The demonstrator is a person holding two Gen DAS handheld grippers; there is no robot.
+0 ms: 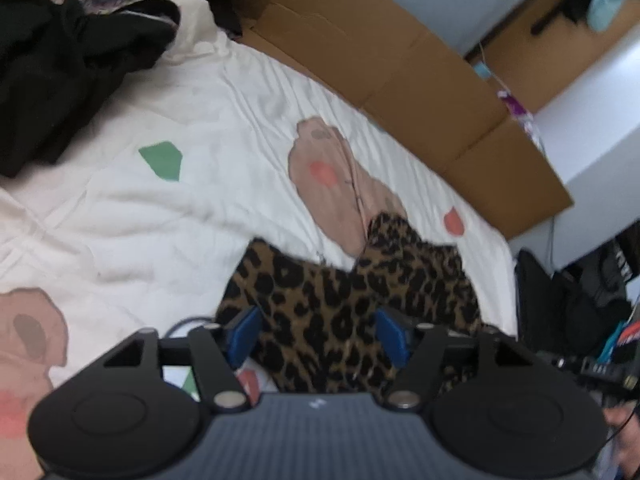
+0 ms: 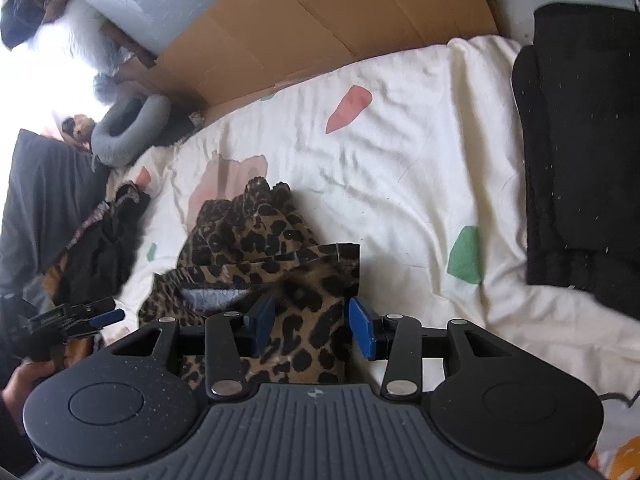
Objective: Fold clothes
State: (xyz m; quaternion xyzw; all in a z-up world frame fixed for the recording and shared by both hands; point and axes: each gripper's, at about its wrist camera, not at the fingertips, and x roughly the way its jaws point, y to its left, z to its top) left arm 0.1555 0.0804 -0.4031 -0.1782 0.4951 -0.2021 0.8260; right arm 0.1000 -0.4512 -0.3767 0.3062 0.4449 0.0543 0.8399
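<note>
My left gripper point(image 1: 316, 336) and my right gripper point(image 2: 312, 330) both have their blue pads spread apart, let go, with nothing squeezed. The leopard cloth point(image 1: 344, 300) lies bunched on the white blanket point(image 1: 192, 112), right under both sets of jaws and running up toward 12 and 1 o'clock in the left view. In the right view it piles up toward 11 o'clock. Its long way seems to go from my grippers out toward the cardboard point(image 1: 380, 52). Both hands look about equally close to it. I think the near edge is what I must grab next. That edge is hidden under the gripper bodies, and I cannot tell sleeves from hem.
</note>
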